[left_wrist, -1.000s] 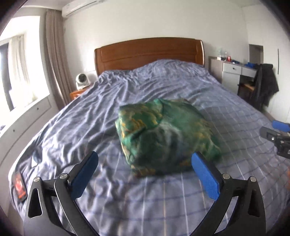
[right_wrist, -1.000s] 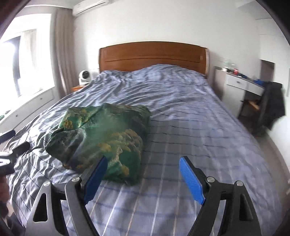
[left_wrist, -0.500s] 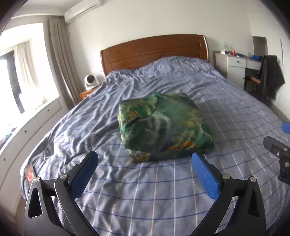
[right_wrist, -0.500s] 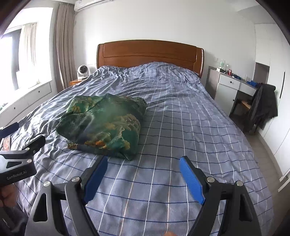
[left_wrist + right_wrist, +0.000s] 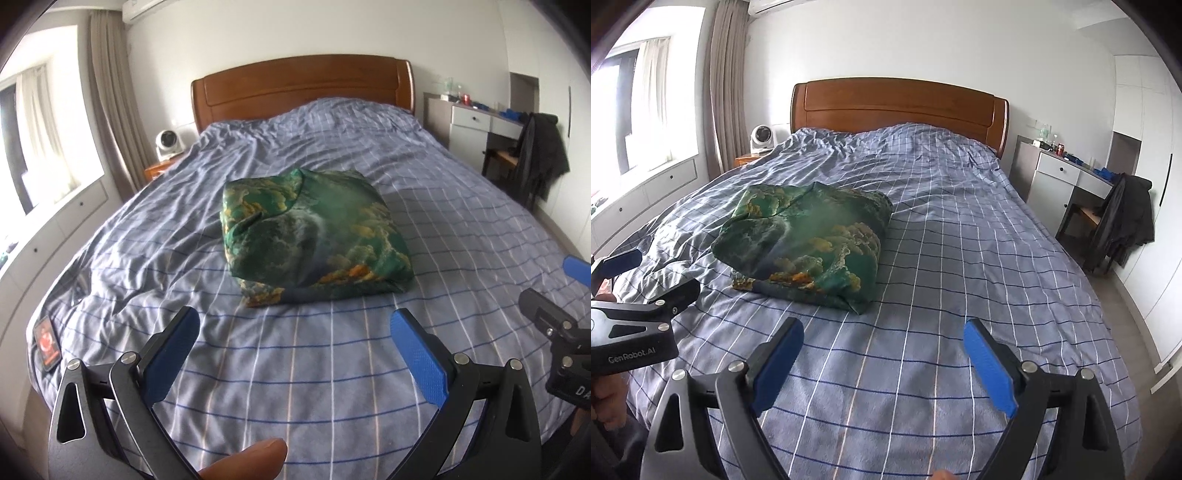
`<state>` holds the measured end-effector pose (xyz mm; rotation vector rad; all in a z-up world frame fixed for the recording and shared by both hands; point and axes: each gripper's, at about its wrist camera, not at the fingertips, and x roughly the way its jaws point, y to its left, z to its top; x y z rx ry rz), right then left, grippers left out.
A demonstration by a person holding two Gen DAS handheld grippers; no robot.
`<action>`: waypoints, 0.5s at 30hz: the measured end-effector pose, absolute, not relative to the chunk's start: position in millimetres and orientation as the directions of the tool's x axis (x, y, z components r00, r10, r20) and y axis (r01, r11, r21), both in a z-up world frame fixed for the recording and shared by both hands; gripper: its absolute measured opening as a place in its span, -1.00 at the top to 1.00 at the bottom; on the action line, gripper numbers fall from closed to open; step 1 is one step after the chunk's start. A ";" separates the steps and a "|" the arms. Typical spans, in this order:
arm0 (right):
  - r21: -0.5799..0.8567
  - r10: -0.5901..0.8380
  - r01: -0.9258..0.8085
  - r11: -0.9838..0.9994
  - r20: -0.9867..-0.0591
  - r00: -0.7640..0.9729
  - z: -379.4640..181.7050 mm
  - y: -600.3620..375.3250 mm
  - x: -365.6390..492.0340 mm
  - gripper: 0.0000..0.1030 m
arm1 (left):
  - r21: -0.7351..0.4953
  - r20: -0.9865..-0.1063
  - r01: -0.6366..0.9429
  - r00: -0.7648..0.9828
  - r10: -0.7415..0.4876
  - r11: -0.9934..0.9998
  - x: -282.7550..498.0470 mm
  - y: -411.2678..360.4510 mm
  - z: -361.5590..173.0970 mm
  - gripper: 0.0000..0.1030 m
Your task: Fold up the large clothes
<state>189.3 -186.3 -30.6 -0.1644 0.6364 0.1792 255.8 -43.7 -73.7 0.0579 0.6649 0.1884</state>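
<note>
"GenRobot.AI" on left tool (image 5: 617, 275)

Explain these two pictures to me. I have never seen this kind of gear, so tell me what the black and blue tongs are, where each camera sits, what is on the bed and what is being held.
There is no robot here. A person holds a two-finger gripper in each hand, and each has a wide-angle camera looking along its fingers. One picture comes from the left gripper, the other from the right gripper; each also catches the other at its edge. The blue parts are soft pads on the fingers. On the bed, covered in blue checked bedding, lies a folded green patterned cloth. Both grippers stand open and hold nothing; the cloth lies ahead of them, untouched. The right one's jaws have just been opening further, with nothing between them.
</note>
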 end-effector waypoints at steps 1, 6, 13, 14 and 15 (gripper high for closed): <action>-0.093 0.118 -0.216 0.972 -0.604 0.788 -30.4 -187.1 188.7 -0.75 | 0.117 -0.611 -0.153 0.768 0.192 0.981 255.1 -45.1 -73.3 -0.99; -0.078 0.126 -0.218 0.973 -0.611 0.781 -28.3 -187.4 185.9 -0.75 | 0.104 -0.613 -0.153 0.768 0.185 0.983 250.9 -46.9 -69.4 -0.99; -0.098 0.124 -0.230 0.968 -0.610 0.783 -20.0 -180.7 180.1 -0.76 | 0.076 -0.616 -0.142 0.771 0.159 0.987 245.9 -45.1 -64.5 -0.99; -0.096 0.126 -0.231 0.968 -0.611 0.782 -19.3 -180.5 179.8 -0.76 | 0.071 -0.618 -0.142 0.771 0.155 0.987 245.0 -44.3 -63.7 -0.99; -0.096 0.127 -0.233 0.968 -0.612 0.781 -17.9 -179.5 178.6 -0.76 | 0.069 -0.617 -0.145 0.771 0.157 0.987 243.6 -43.8 -62.6 -0.99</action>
